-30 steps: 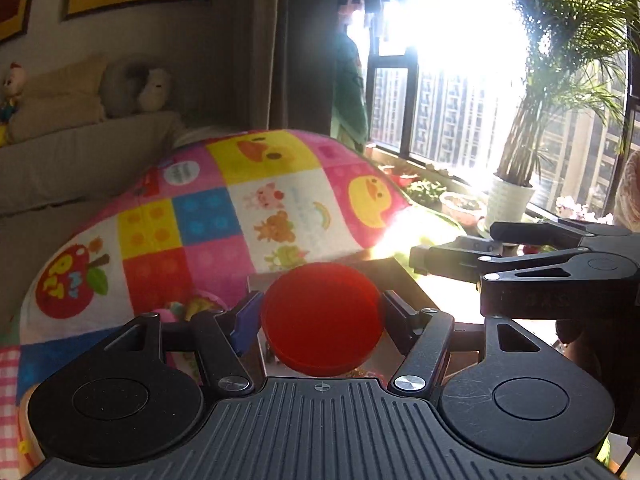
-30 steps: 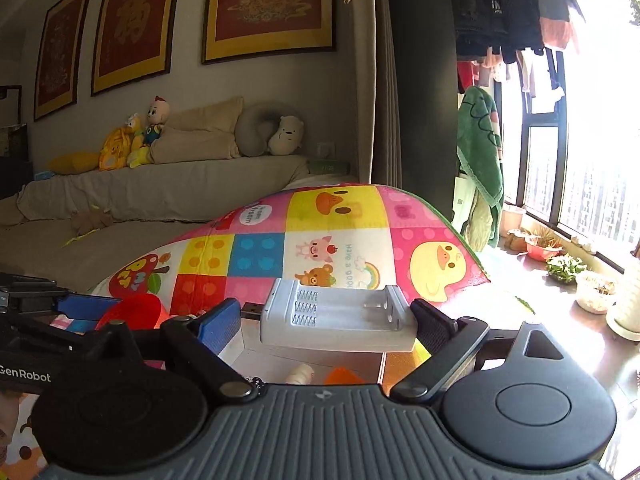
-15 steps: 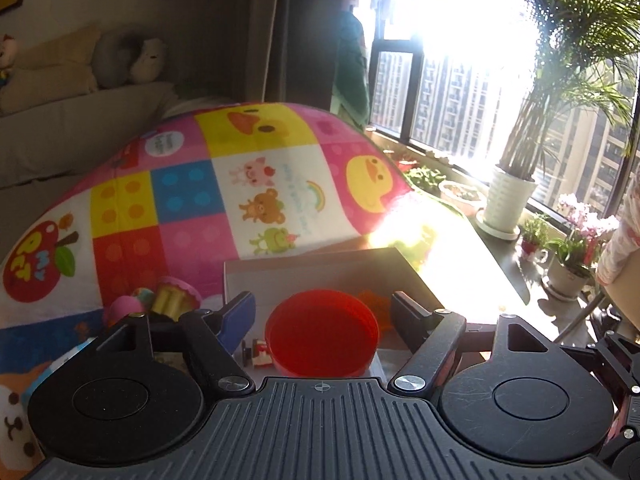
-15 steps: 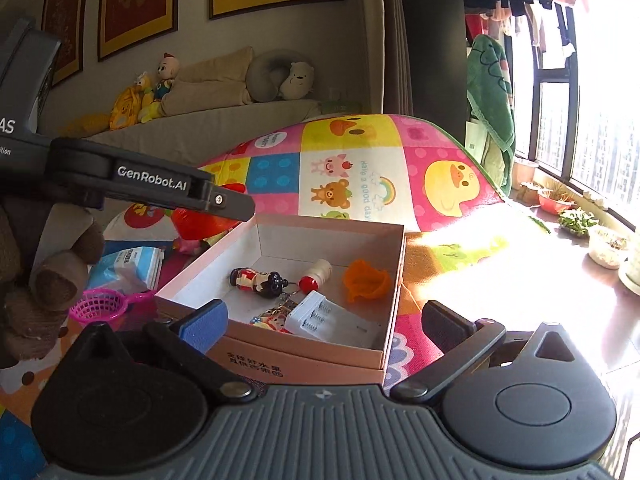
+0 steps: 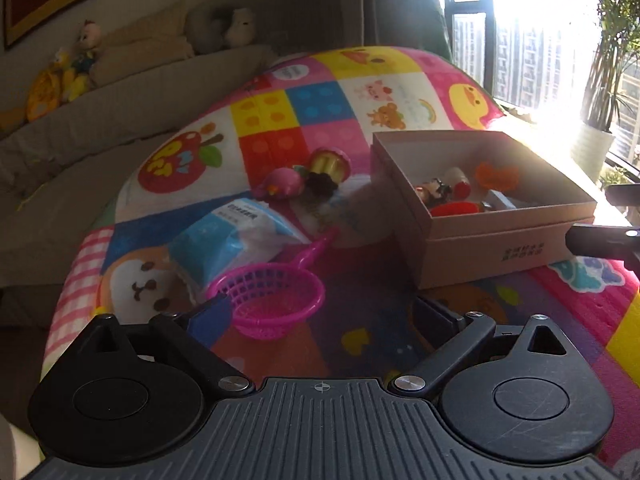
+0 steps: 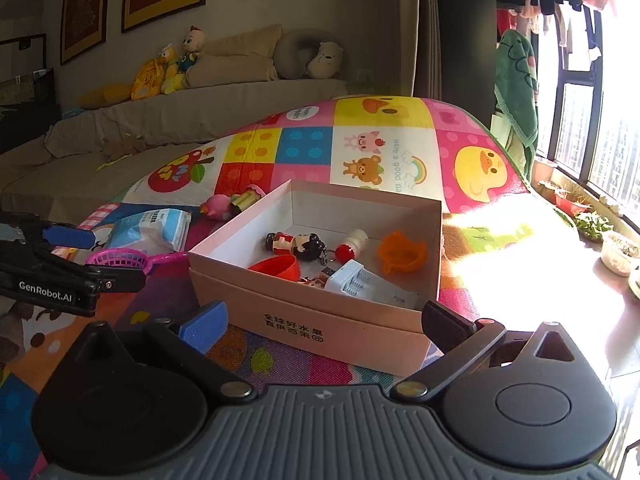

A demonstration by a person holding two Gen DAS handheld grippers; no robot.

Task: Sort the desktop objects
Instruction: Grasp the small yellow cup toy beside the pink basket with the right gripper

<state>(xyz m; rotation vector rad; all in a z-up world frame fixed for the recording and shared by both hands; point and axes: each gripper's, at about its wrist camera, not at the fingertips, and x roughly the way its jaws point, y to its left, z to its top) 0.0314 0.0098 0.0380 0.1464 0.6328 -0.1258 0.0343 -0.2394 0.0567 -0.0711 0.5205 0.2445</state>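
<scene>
A cardboard box (image 5: 496, 248) (image 6: 328, 320) stands on the colourful play mat. Inside lie a red cup (image 6: 280, 267) (image 5: 454, 209), a white battery holder (image 6: 360, 280), a doll figure (image 6: 296, 244), a small bottle with a red cap (image 6: 352, 245) and an orange piece (image 6: 402, 256). My left gripper (image 5: 320, 316) is open and empty above a pink strainer (image 5: 272, 300) (image 6: 120, 259), left of the box. My right gripper (image 6: 324, 320) is open and empty at the box's near wall.
A blue-white packet (image 5: 228, 240) (image 6: 154, 230), a pink toy (image 5: 280, 184) and a yellow-pink toy (image 5: 330, 162) lie on the mat left of the box. A sofa with plush toys (image 6: 172, 68) stands behind. Potted plants (image 5: 600, 120) line the window at right.
The white battery holder left my right gripper and the red cup left my left gripper; both now lie in the box. Both grippers opened and drew back, the left one toward the pink strainer.
</scene>
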